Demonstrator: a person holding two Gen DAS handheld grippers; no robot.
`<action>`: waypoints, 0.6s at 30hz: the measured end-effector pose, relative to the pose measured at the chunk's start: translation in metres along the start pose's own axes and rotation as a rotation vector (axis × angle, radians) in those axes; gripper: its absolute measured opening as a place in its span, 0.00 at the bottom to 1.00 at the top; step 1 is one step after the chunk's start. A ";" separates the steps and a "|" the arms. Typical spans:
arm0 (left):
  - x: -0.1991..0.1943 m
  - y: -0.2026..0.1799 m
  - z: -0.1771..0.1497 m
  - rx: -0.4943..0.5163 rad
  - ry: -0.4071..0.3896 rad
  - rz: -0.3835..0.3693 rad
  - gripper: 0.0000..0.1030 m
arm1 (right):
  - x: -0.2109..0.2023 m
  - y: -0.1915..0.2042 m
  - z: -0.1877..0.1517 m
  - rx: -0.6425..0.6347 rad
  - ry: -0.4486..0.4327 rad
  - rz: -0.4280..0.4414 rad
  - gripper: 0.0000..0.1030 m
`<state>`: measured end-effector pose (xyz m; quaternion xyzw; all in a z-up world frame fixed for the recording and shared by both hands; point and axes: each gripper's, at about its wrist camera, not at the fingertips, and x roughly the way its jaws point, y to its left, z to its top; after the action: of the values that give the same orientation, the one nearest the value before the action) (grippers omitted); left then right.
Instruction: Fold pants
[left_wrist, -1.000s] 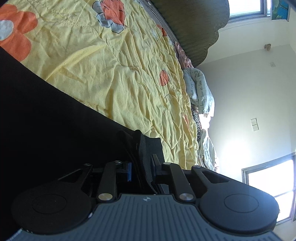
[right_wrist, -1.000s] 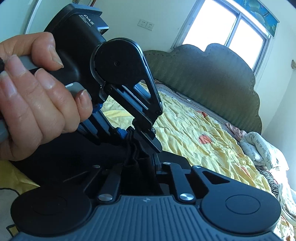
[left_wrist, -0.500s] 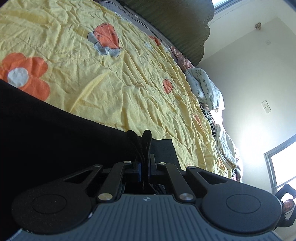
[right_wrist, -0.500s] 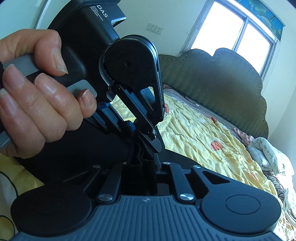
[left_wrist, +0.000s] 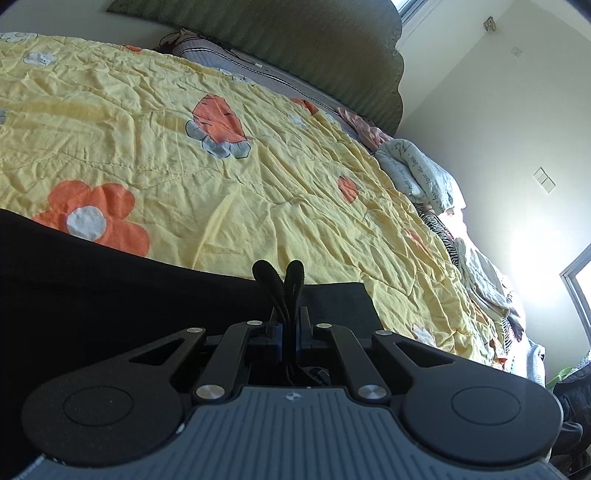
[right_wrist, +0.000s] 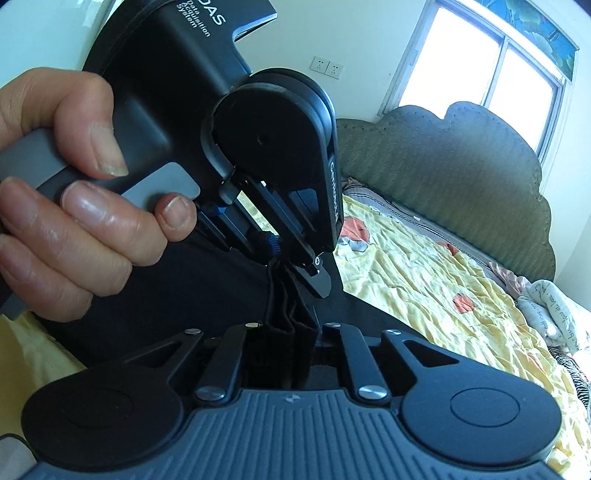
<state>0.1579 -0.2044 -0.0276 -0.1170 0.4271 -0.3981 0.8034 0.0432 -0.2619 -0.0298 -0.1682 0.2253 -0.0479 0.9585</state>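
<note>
Setting: bedroom, a bed under a yellow flowered quilt (left_wrist: 280, 192), green scalloped headboard (right_wrist: 443, 155) and a bright window (right_wrist: 491, 62) behind.

Item 1, nearest: my left gripper (left_wrist: 287, 295). Jaws drawn tight together, pinching a bunched edge of the black pants (left_wrist: 110, 295); two dark loops of cloth stick up past the fingertips.

Item 2: my right gripper (right_wrist: 291, 332). Jaws narrow, clamped on a gathered pleat of the same black cloth, which hangs between the two grippers.

Item 3: my left hand (right_wrist: 74, 206), seen from the right wrist view, wrapped around the left gripper's handle, just above and almost touching the right gripper.

Item 4: the pants proper. A wide black sheet spreading from both grips to the left, lying over the near side of the quilt.

Item 5, mid-distance: bare quilt, creased.

Item 6, far: rumpled bedding and clothes (left_wrist: 424, 173) heaped along the bed's far edge by the wall.

Progress, by my judgement: both holds secured at one edge, grippers brought together; a fold looks under way. Laying down, smoothing and any further folds remain.
</note>
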 end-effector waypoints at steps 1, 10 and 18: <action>-0.001 0.001 0.000 0.003 0.000 0.004 0.03 | 0.001 0.000 0.000 0.001 0.000 0.005 0.10; -0.011 0.009 0.003 0.076 -0.008 0.083 0.03 | 0.014 -0.002 0.009 0.005 -0.012 0.055 0.10; -0.025 0.022 0.005 0.090 -0.017 0.125 0.03 | 0.020 0.002 0.010 -0.008 -0.023 0.090 0.10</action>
<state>0.1655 -0.1720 -0.0218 -0.0571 0.4083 -0.3648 0.8348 0.0659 -0.2600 -0.0306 -0.1624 0.2220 -0.0017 0.9614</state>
